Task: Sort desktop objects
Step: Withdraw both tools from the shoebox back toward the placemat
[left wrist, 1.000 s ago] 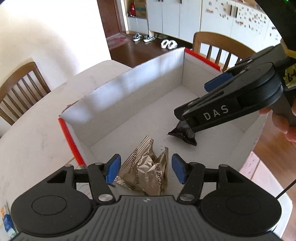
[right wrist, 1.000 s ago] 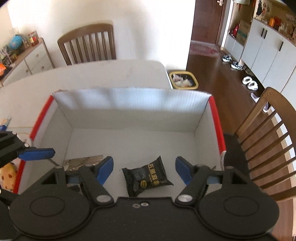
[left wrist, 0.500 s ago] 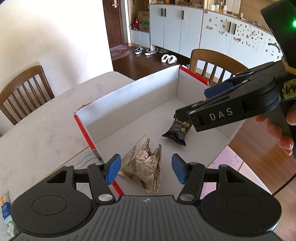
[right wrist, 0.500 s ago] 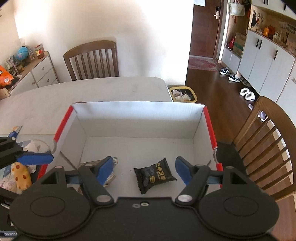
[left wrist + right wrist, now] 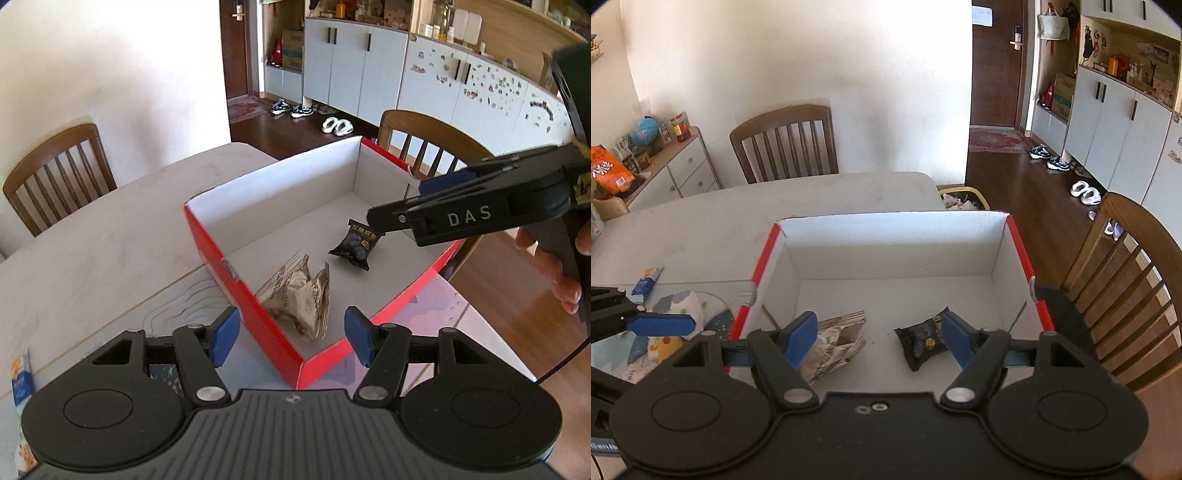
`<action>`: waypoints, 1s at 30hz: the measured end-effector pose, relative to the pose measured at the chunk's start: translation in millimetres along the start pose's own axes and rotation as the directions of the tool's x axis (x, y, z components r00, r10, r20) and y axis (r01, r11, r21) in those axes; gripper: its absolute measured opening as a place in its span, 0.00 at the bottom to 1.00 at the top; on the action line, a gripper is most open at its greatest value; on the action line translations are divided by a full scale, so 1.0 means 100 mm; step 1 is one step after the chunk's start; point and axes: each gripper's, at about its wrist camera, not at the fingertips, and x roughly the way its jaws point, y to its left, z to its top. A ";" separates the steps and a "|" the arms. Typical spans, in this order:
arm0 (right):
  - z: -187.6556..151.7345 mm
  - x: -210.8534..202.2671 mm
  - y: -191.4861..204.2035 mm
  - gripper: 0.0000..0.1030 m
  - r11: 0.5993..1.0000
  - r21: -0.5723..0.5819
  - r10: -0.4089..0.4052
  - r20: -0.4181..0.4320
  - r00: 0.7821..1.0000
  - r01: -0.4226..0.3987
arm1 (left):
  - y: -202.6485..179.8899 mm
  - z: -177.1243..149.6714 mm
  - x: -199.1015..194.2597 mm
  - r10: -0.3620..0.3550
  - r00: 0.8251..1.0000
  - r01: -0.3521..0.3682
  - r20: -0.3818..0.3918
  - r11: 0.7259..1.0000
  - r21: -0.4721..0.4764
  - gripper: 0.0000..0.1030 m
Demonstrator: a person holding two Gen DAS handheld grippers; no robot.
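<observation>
Table [image 5: 683,218]: white top, box sits at its right end, beside a chair [image 5: 1126,280]; I judge that keeps the box in reach of both my hands.
Loose items [image 5: 670,325]: still out on the table left of the box, on a patterned mat; a blue stick pack [image 5: 646,280] lies just beyond them. I judge these are next to sort.
Left gripper [image 5: 291,338]: jaws opening, blue pads spread, nothing pinched. It hangs above the box's near corner; the red wall and the gold pack show through the gap, but neither touches a pad.
Box [image 5: 218,251]: red outside, white inside, open top, so items can be dropped in from above.
Gold pack [image 5: 299,295]: crumpled foil, lying on the box floor against the left wall, near the front.
Black pack [image 5: 921,343]: small sealed snack, flat on the box floor, right of the gold pack and apart from it.
Right gripper [image 5: 879,339]: pads spread wide, empty. The black pack sits below and beyond its right pad, not touched.
Count: 2 items in the box.
Judgement: both drops look done; each hand is free for another pick from the left pile.
</observation>
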 end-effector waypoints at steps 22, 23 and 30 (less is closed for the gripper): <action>-0.36 -0.44 0.88 0.91 0.998 0.012 0.052 0.151 0.987 -0.055 | 0.54 -0.60 -0.75 0.005 0.995 -0.003 0.102 1.000 -0.026 0.99; -0.37 -0.44 0.92 0.91 0.999 0.012 0.049 0.154 0.987 -0.052 | 0.58 -0.64 -0.78 0.004 0.994 -0.001 0.111 1.000 -0.029 1.00; -0.47 -0.47 1.23 0.91 0.999 0.016 0.041 0.166 0.985 -0.045 | 0.83 -0.93 -0.96 -0.004 0.990 0.011 0.140 0.999 -0.050 1.00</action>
